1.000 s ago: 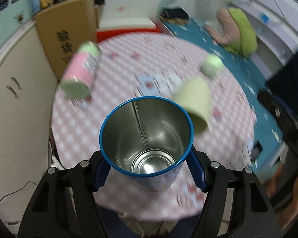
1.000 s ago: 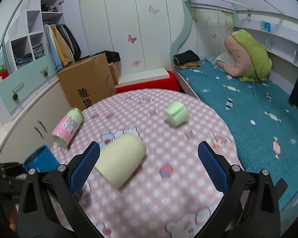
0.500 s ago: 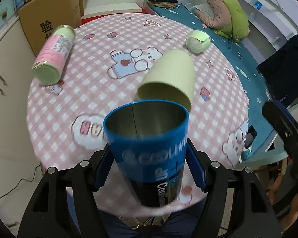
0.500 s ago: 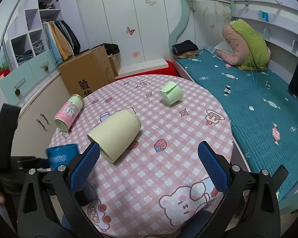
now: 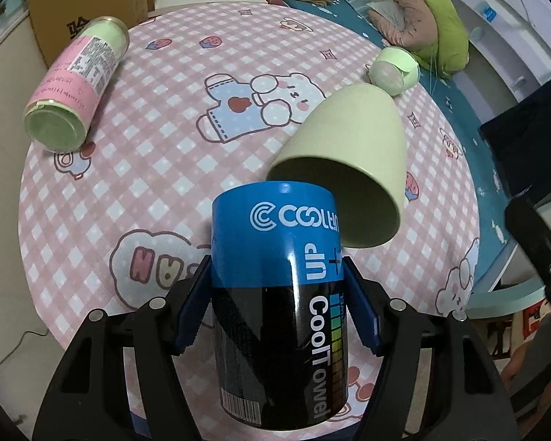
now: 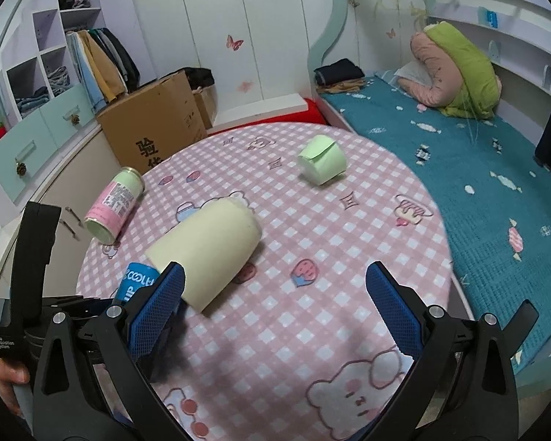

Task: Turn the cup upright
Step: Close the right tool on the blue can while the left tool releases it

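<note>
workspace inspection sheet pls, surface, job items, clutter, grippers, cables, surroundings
surface: round table under a pink checked cloth with cartoon prints.
job's things: blue can-style cup held in the left gripper; the pale yellow cup and small green cup lie on their sides.
clutter: pink-labelled bottle lying on its side near the table's far left edge.
grippers: left jaws closed on the blue cup's sides; right gripper open, holding nothing.
cables: one thin cord on the floor left of the table.
surroundings: cardboard box, wardrobe shelves, bed with teal cover.
</note>
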`<state>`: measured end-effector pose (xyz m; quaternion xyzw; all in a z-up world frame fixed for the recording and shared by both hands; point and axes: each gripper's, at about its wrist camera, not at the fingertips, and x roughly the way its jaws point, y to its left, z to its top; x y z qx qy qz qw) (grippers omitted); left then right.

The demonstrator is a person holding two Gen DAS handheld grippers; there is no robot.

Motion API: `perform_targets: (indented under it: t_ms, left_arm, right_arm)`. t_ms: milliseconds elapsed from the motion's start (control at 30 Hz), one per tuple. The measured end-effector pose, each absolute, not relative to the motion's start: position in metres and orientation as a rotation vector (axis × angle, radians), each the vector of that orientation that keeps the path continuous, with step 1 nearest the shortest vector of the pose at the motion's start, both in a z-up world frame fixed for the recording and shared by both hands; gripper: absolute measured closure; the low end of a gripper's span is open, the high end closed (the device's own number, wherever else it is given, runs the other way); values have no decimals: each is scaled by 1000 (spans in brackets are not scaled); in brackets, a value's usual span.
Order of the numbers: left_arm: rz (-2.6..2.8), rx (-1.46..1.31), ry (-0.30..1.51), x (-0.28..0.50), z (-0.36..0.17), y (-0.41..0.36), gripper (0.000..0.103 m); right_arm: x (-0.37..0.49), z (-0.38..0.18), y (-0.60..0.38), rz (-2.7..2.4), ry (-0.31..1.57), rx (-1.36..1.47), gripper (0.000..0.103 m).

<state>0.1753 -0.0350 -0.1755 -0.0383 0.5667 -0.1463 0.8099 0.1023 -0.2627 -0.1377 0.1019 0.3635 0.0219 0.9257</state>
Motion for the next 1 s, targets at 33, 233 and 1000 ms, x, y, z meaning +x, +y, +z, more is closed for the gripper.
perform_targets:
  t_ms: [33, 233, 1000]
  left_arm:
    - [-323, -97, 1208, 174, -175, -32, 33]
    - [-381, -173, 1126, 155, -159, -11, 17]
    - [-83, -173, 968, 133, -154, 114, 16]
  right_arm:
    - [102, -138, -260, 52, 752, 218, 5]
    - [101, -142, -242, 76, 823, 284, 5]
    - [129, -178, -148, 148, 1067, 333, 5]
